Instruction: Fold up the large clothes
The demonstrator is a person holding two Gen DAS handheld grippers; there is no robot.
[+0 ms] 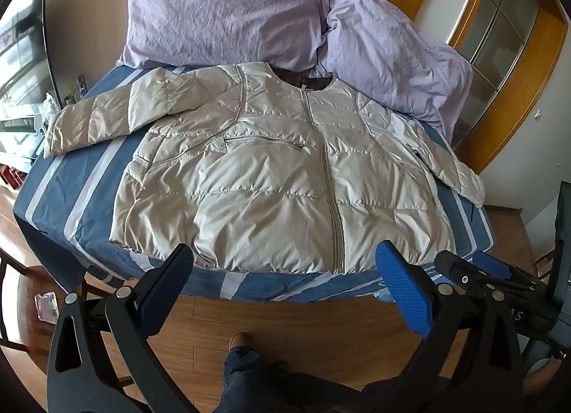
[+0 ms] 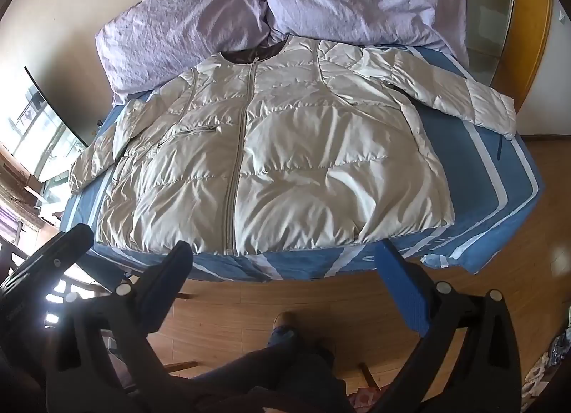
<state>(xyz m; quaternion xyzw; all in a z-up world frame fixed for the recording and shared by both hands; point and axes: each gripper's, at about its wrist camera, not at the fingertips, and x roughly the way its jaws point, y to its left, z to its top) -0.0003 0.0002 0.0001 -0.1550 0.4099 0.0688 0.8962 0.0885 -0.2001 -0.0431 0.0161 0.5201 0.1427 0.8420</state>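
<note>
A cream quilted puffer jacket (image 1: 271,170) lies flat, front up and zipped, on the blue striped bed (image 1: 64,177). Its sleeves spread out to both sides. It also shows in the right wrist view (image 2: 285,163). My left gripper (image 1: 285,252) is open and empty, hovering just short of the jacket's hem. My right gripper (image 2: 285,248) is open and empty, above the bed's near edge by the hem. The right gripper also shows in the left wrist view (image 1: 478,270).
Two lilac pillows (image 1: 228,16) (image 1: 385,45) lie at the head of the bed. A wood floor (image 1: 285,316) runs in front, with the person's legs (image 1: 249,373) there. A wooden door frame (image 1: 517,66) stands at the right.
</note>
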